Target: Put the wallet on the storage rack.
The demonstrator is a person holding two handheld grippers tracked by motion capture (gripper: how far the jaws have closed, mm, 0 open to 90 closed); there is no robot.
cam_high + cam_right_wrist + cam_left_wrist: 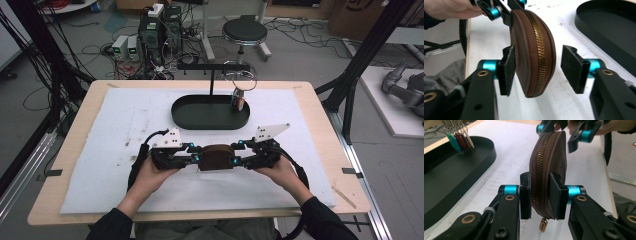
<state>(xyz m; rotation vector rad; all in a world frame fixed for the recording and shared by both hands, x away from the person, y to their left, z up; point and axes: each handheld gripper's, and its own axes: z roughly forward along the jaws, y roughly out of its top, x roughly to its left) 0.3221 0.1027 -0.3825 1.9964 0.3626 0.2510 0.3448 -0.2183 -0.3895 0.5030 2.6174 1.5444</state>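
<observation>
A round brown leather pouch (216,156) with a brass zip hangs edge-on just above the white mat, between my two grippers. My left gripper (197,159) is shut on it: in the left gripper view both pads press the pouch (547,170) on either side of the zip, and a small brass pull hangs below. My right gripper (235,160) stands open around the other end. In the right gripper view the pouch (534,50) leans against one pad (507,70), and a clear gap separates it from the other pad (574,70).
A black oval tray (210,125) lies farther back on the white mat (115,150). From it rises a T-shaped stand with a wire ring of coloured key tags (239,100) hanging at its right. Beyond the table are a stool (245,32) and cables.
</observation>
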